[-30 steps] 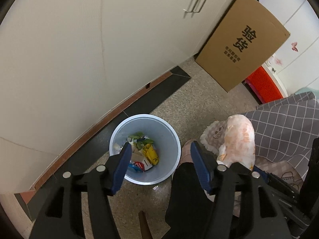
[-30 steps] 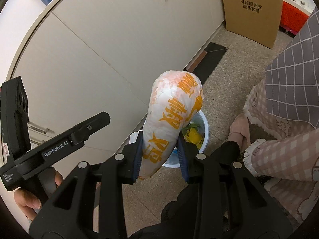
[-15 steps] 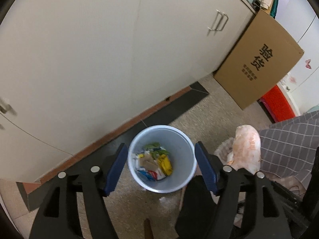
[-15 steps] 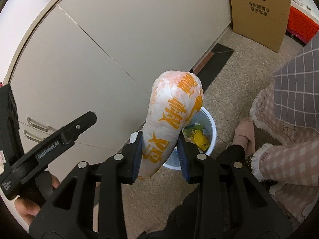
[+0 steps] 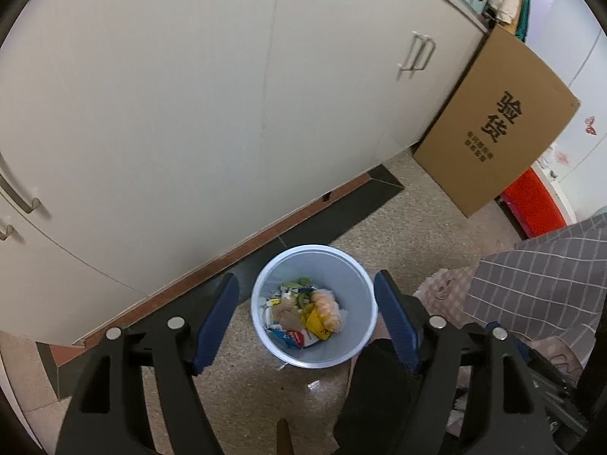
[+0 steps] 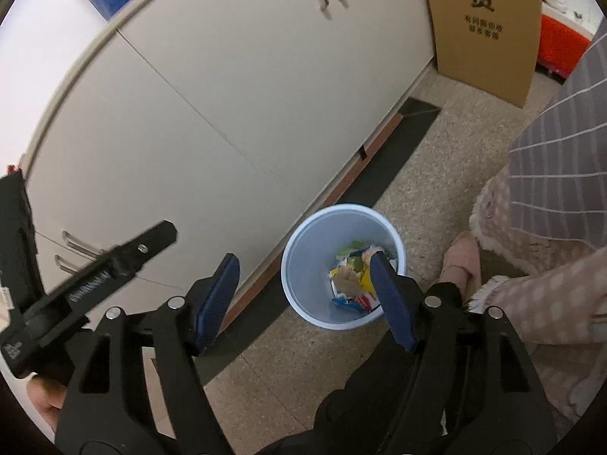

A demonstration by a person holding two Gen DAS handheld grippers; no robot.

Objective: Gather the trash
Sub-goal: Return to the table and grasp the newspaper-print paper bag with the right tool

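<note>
A pale blue waste bin (image 5: 354,284) stands on the speckled floor by the cabinet's dark plinth. It holds mixed wrappers and scraps. On top of them lies the orange-and-white plastic bag (image 5: 329,305). My left gripper (image 5: 306,278) hangs above the bin, its jaws opening with nothing between them. In the right wrist view the bin (image 6: 307,265) sits just beyond my right gripper (image 6: 302,258), whose jaws are also opening and empty. Its right finger hides most of the bag there.
White cabinet doors (image 5: 189,113) run along behind the bin. A cardboard box (image 5: 500,129) leans against them, with a red crate (image 5: 531,204) beyond. A person's leg in pink checked trousers (image 6: 538,288) and a slipper (image 6: 461,261) stand right of the bin.
The right gripper let go of the orange-and-white bag, which dropped into the bin. Both grippers rose a little and their jaws spread wider.
</note>
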